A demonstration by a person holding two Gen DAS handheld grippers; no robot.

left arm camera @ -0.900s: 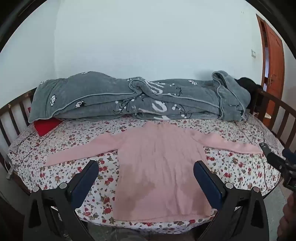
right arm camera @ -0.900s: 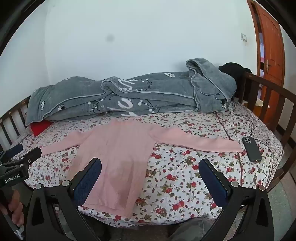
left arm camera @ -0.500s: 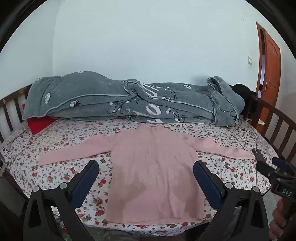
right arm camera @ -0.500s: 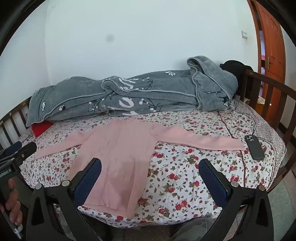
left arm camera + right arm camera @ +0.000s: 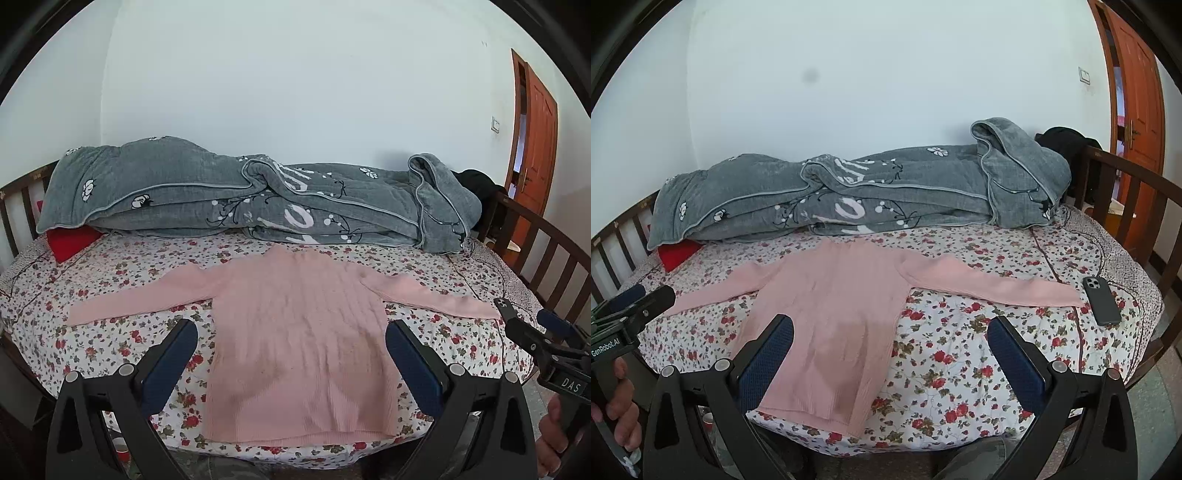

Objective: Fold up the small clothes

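A small pink knit sweater (image 5: 299,339) lies flat on the floral bed sheet (image 5: 110,343), sleeves spread left and right; it also shows in the right wrist view (image 5: 831,317). My left gripper (image 5: 291,332) is open and empty, held above the sweater's lower half near the bed's front edge. My right gripper (image 5: 890,328) is open and empty, held above the sheet just right of the sweater's body. Each gripper shows at the edge of the other's view: the right one (image 5: 532,325), the left one (image 5: 639,299).
A rumpled grey quilt (image 5: 240,199) lies along the back of the bed by the wall. A red cushion (image 5: 74,240) sits at the back left. A dark phone (image 5: 1102,301) lies by the right sleeve's end. Wooden rails (image 5: 1126,192) border the bed; an orange door (image 5: 1137,92) stands right.
Both grippers have drawn back and risen a little, so the bed and sweater sit lower and farther in view. Both stay open; the sweater has not moved.
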